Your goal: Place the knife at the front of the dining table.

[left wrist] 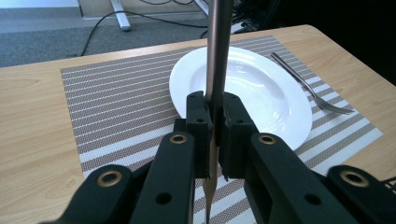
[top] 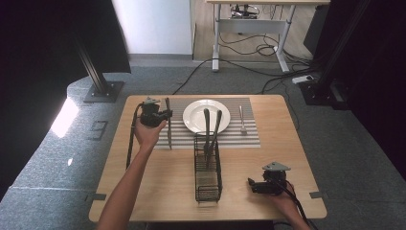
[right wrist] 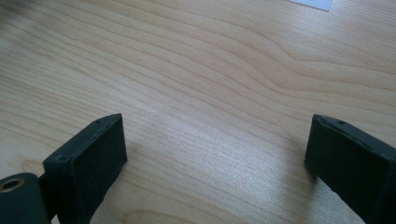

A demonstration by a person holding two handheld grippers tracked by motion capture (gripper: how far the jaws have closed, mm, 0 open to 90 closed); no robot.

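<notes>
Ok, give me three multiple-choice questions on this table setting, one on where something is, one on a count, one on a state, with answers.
1. Where does the fork lie?
A. on the placemat right of the plate
B. in the wire rack
C. on the bare wood

2. How many utensils stand in the wire rack?
A. none
B. two
C. five

3. How is the left gripper?
A. wide open
C. lying on the plate
B. shut on a knife

Answers: 1 A, the fork rests on the striped placemat beside the plate. 2 B, two handles lean there. 3 B, its jaws clamp the knife.
</notes>
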